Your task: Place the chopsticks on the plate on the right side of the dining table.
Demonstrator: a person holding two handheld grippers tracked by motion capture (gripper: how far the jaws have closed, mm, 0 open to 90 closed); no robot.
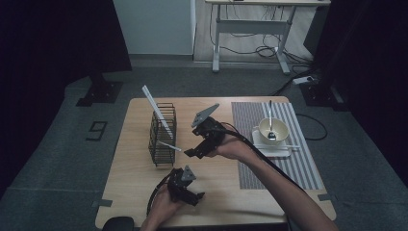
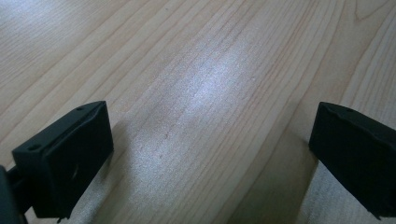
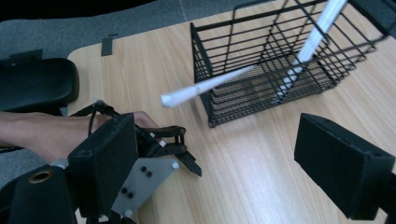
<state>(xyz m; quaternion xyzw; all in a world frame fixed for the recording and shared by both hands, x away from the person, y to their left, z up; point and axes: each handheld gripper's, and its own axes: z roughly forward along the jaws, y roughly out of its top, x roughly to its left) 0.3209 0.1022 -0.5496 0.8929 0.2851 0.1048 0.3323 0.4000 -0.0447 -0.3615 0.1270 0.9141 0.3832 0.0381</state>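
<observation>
The straws stand in the wire basket [image 1: 162,134] at about 10 o'clock on the table [image 1: 134,187]. One long straw [image 1: 156,109] leans up and out over the basket's far rim toward 11 o'clock. A second straw [image 1: 171,146] pokes out through the mesh on the side facing the right gripper [image 1: 195,153], its free end hanging just off that gripper's tips; the right gripper view shows the same white end [image 3: 205,86] jutting from the basket [image 3: 243,70] toward the camera.

The right gripper's jaws stand apart with nothing between them. Judging by that, the step in hand is the moment beside the basket around the poking straw, either reaching for it or just clear of it; which, I cannot tell.

The left gripper [image 1: 191,195] rests low near 6 o'clock, jaws wide apart over bare wood [image 2: 205,93].

If the straw is to be taken, the next move calls for lining the jaws up across its thin end and closing gently, so it neither slips nor catches on the mesh.
</observation>
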